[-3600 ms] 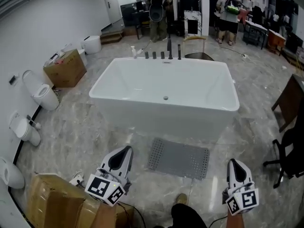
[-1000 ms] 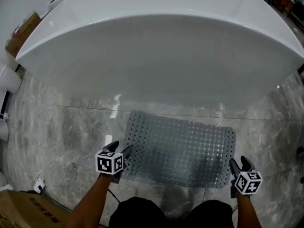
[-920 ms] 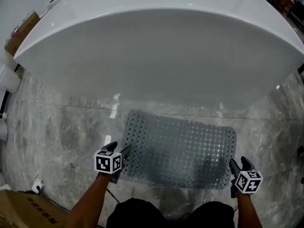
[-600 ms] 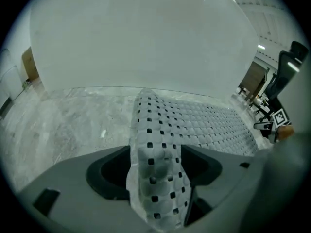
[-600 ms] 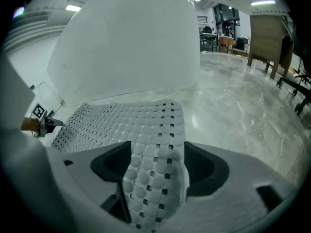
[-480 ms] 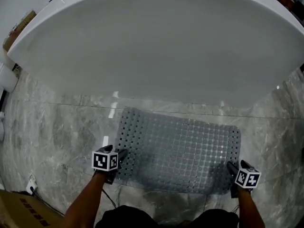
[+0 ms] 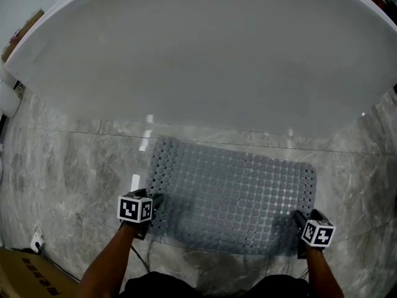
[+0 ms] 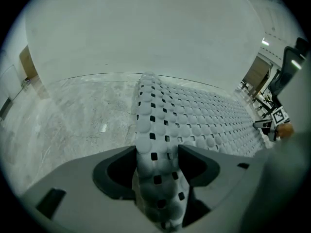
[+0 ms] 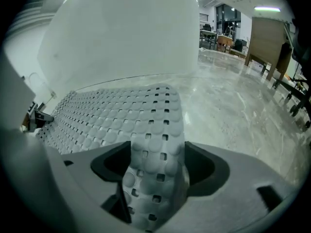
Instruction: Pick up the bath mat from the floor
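Bath mat (image 7: 232, 194) lies flat on the marble floor (image 7: 68, 166), just in front of the bathtub (image 7: 198, 54). In the head view a claw meets each near corner. I judge this is so the limp sheet can come up level rather than fold on itself. The left claw (image 7: 155, 200) is at the near left corner and the right claw (image 7: 299, 219) at the near right. The left arm (image 7: 108, 262) and right arm (image 7: 319, 275) reach forward and down, well apart.

In the left gripper view the left claw (image 8: 156, 164) lies low along the floor and straddles the mat's (image 8: 155, 125) edge strip. Its jaws are closing round the strip, which brushes both inner faces. No firm pinch shows, so I read this claw as not yet clenched.

In the right gripper view the right claw (image 9: 158, 166) has the same low pose. Its jaws stand wide with the mat's (image 9: 121, 115) other edge between them, released rather than gripping.
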`<state>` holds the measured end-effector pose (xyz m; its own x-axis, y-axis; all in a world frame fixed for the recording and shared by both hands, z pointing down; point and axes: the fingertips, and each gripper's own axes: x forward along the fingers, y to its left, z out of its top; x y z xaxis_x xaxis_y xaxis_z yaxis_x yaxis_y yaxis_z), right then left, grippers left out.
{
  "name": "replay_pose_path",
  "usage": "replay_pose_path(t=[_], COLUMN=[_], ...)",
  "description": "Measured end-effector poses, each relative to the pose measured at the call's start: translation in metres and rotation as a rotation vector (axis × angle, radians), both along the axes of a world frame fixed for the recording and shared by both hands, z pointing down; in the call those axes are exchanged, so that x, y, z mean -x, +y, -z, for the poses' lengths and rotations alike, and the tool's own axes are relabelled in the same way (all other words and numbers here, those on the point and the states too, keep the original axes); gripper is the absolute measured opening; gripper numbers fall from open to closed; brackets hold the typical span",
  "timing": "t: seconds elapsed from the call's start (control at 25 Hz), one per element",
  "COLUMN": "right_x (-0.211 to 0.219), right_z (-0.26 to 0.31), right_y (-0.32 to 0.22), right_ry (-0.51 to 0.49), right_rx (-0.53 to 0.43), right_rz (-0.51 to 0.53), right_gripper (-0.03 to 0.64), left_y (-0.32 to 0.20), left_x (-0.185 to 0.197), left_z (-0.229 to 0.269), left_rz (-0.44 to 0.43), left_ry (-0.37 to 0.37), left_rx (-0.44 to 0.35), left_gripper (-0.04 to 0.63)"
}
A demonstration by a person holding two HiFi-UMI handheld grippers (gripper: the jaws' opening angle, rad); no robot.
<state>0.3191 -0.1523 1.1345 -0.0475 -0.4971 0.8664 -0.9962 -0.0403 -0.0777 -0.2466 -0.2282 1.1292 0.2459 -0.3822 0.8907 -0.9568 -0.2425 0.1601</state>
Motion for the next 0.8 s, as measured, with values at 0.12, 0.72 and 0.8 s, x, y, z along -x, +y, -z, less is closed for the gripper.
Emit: replay_pose_path(t=[0.12, 0.72, 0.8], right_x=[0.002, 0.045, 0.048], right_z=[0.002, 0.043, 0.055], right_y=[0.000, -0.008, -0.008], right_ry=[0.006, -0.098, -0.123], right_rx=[-0.004, -0.111, -0.142], right_rz=[0.005, 0.133, 0.138], right_gripper=[0.322, 0.054, 0.053], left_y=[-0.002, 0.001, 0.002], left_x=[0.000, -0.035, -0.039], left_z=[0.004, 0.048, 0.061], left_rz=[-0.007, -0.097, -0.093], left_ry=[-0.004, 0.078, 0.103], left_rx=[-0.025, -0.150, -0.176], left_gripper=[0.255, 0.067, 0.066])
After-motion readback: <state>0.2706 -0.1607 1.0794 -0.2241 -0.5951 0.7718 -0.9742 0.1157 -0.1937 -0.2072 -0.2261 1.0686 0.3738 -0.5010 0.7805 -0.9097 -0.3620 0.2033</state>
